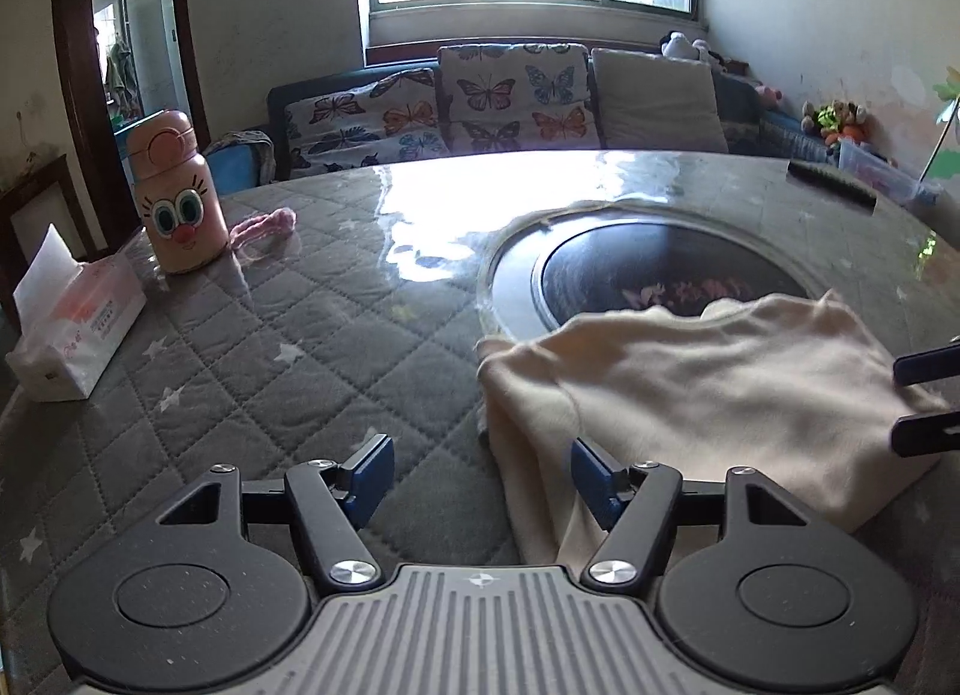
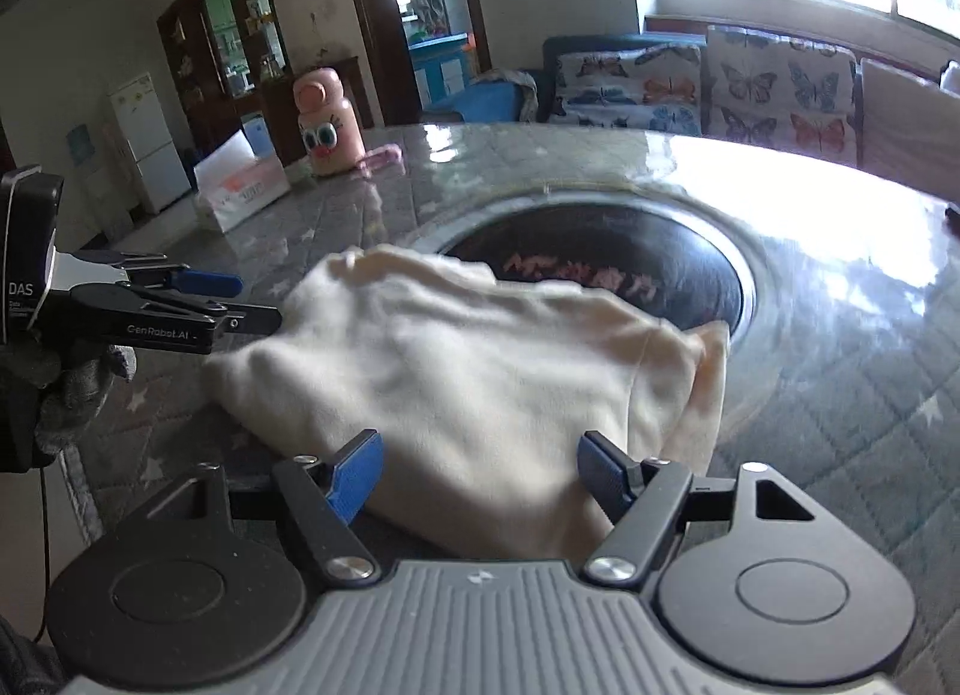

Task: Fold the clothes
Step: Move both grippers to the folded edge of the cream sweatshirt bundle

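A cream garment (image 1: pixel 708 389) lies folded in a loose bundle on the grey quilted table (image 1: pixel 252 347), partly over the round dark inset (image 1: pixel 648 275). My left gripper (image 1: pixel 480 476) is open at the garment's left edge, its right finger over the cloth. It also shows in the right wrist view (image 2: pixel 240 299) at the garment's left side. My right gripper (image 2: pixel 480 473) is open over the near edge of the garment (image 2: pixel 468 371), holding nothing. Its fingers (image 1: pixel 924 365) show at the right edge of the left wrist view, apart, beside the cloth.
A pink cartoon-face bottle (image 1: pixel 177 197) and a tissue box (image 1: pixel 72 329) stand at the table's left, with a pink cord (image 1: pixel 264 227) beside the bottle. A dark comb-like object (image 1: pixel 831 185) lies at the far right. A butterfly-print sofa (image 1: pixel 480 101) stands behind the table.
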A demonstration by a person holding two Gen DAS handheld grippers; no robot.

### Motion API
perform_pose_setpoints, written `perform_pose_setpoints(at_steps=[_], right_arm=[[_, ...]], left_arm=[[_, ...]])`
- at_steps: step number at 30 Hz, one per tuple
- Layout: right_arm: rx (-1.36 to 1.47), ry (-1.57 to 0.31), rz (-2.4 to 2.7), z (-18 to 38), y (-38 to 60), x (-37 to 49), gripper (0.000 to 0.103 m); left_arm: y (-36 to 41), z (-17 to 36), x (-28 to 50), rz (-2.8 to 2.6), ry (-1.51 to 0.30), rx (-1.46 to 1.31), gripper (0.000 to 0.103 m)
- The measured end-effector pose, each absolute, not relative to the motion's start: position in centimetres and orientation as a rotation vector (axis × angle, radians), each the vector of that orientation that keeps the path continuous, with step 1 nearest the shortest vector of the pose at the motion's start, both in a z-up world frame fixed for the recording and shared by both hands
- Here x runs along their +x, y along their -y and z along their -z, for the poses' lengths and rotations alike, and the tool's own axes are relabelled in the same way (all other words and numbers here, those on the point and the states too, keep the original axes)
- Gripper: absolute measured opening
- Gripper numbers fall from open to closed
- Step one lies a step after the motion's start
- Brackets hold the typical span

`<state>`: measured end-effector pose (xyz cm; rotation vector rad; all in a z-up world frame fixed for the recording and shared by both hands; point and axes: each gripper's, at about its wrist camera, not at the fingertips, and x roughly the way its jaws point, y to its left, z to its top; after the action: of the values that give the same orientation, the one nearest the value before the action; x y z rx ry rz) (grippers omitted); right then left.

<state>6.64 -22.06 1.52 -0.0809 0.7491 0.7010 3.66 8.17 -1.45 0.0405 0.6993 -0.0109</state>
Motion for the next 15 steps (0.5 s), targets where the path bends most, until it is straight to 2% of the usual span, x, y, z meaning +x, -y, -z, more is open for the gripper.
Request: perform_pose_setpoints(at_steps=[3, 6, 15], right_arm=[[-0.064, -0.745, -0.690, -1.3, 21.8, 8.0, 0.074], [-0.045, -0.764, -0.677, -0.7, 21.7, 9.5, 0.074], [-0.014, -0.770, -0.645, -0.3, 22.2, 12.0, 0.074]], left_arm=[[-7.7, 1.5, 4.8, 0.023, -0.702, 0.035, 0.067], [-7.6, 2.2, 5.8, 0.023, -0.720, 0.040, 0.057], [-8.4, 2.1, 7.3, -0.008, -0.713, 0.023, 0.057]])
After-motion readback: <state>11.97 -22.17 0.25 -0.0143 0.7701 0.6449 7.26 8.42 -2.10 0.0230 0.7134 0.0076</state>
